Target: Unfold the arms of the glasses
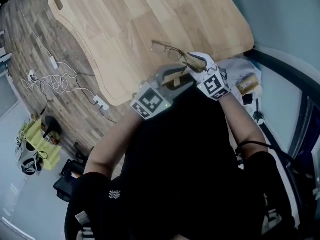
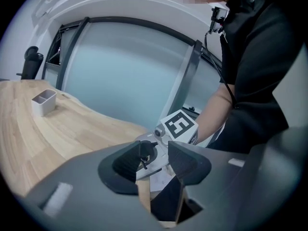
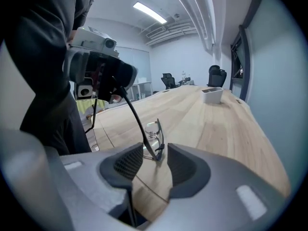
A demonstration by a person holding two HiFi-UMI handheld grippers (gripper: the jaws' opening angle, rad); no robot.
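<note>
Thin dark-rimmed glasses (image 1: 167,50) sit on the wooden table (image 1: 150,14) near its front edge, and both grippers meet at their near end. In the right gripper view the glasses (image 3: 153,136) stand just beyond my right gripper (image 3: 155,165). Its jaws are apart, with the hinge corner in the gap and no pad pressing it. One black arm (image 3: 134,114) rises from that hinge to the left gripper (image 3: 103,73). In the left gripper view the arm tip (image 2: 142,158) rests against one pad of my left gripper (image 2: 156,160), with a clear gap to the other.
A small white container (image 3: 212,95) stands far down the table. The table's curved front edge (image 1: 112,101) is right below the grippers. Cables and power strips (image 1: 55,76) lie on the floor to the left. A glass partition (image 2: 130,71) runs along the table's right side.
</note>
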